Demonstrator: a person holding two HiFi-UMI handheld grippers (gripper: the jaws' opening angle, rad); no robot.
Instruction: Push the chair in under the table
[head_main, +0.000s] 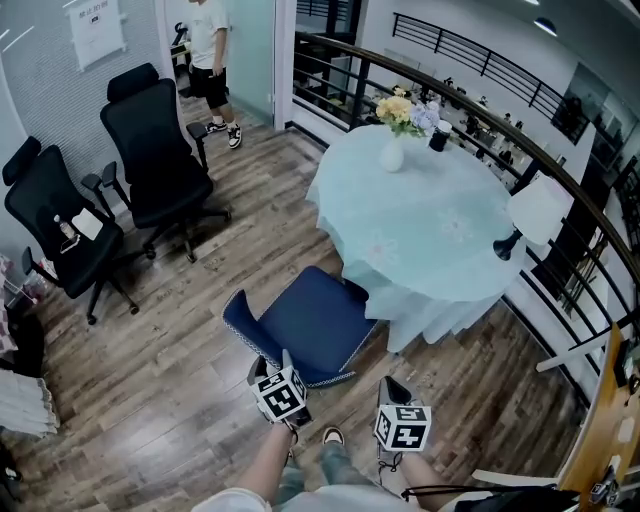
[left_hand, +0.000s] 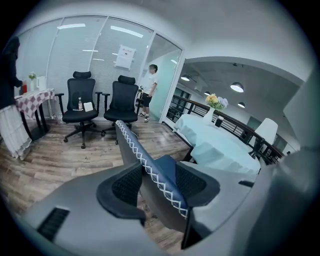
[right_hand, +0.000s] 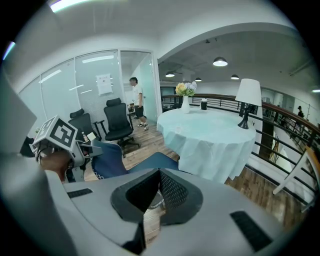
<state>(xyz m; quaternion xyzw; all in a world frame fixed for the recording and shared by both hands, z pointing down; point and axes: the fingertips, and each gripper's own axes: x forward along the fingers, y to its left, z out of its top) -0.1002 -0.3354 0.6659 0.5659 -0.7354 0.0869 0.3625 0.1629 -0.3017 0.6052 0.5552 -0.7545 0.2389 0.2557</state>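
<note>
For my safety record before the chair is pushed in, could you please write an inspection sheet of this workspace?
Surface: wood-plank floor.
Job's things: blue chair stands pulled out, close before the round table with a pale cloth; not under it yet.
Clutter: on the table, a vase of flowers, a dark cup and a lamp.
Grippers: left gripper shut on the chair's back edge; right gripper jaws together, empty, apart from the chair.
Cables: a thin dark cord low in the head view, near the right gripper.
Surroundings: two black office chairs, a standing person by the glass wall, a railing behind the table.
</note>
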